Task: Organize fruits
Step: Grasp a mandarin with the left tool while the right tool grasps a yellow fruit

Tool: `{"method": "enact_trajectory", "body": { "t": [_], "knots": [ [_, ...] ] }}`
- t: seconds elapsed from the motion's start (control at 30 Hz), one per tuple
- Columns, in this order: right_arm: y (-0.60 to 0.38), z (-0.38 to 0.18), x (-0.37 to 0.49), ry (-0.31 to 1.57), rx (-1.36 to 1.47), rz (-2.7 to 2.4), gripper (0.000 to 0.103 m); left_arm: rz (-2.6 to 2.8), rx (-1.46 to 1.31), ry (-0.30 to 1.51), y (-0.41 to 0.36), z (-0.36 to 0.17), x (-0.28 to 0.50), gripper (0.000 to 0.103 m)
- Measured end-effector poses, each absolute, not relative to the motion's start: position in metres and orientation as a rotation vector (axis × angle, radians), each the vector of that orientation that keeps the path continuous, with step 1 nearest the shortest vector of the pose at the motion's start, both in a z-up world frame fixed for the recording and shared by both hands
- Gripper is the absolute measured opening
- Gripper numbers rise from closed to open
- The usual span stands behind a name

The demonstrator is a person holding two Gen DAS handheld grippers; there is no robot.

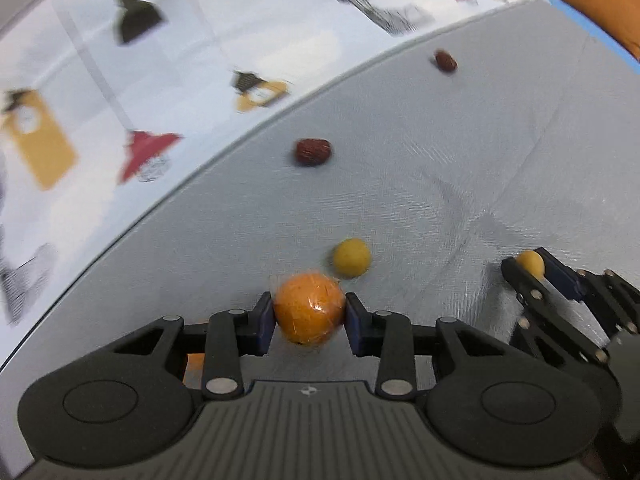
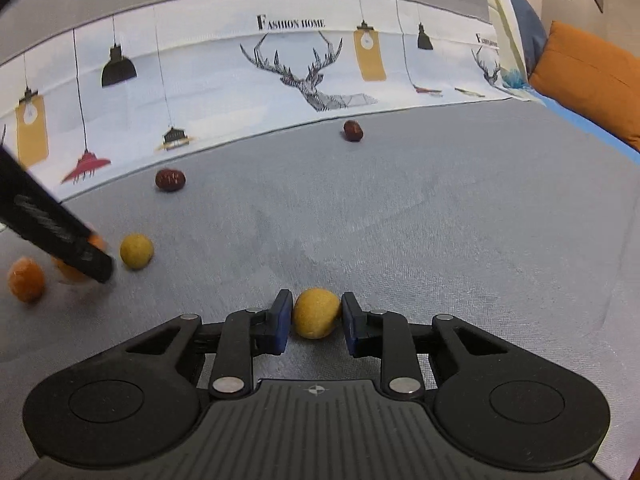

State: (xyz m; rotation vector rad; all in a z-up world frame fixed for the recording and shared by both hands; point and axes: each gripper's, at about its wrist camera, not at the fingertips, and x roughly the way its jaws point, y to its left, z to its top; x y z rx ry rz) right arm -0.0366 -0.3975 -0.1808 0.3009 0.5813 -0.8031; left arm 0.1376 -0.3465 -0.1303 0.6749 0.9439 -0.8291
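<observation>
Left wrist blurred, left gripper (image 1: 309,312) pinching orange fruit (image 1: 309,309)

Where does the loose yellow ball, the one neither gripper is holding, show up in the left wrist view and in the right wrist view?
Left wrist view: the loose yellow ball lies just above centre-bottom, right behind the orange fruit in the left gripper.
Right wrist view: the loose yellow ball lies at left, beside the left gripper's black finger.
Shared landmark: the nearer dark red fruit by the printed cloth's edge.
</observation>
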Motion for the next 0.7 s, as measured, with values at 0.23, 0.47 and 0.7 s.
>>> {"method": "enact_trajectory", "body": {
  "t": [0.23, 0.47, 0.7],
  "knots": [
    [-0.386, -0.175, -0.043, 0.542, 0.219, -0.782, 0.028, -0.609, 0.598, 0.957, -0.244, -0.072, 0.101, 0.040],
    [-0.367, -0.134, -0.073, 0.537, 0.249, -0.763, 0.028, -0.383, 0.511, 1.018, -0.113, -0.027, 0.050, 0.040],
    [-0.293, -0.062, -0.156, 0.497, 0.235, -0.559, 0.028, -0.331, 0.400, 0.966, -0.033, 0.010, -0.005, 0.040]
  ]
}}
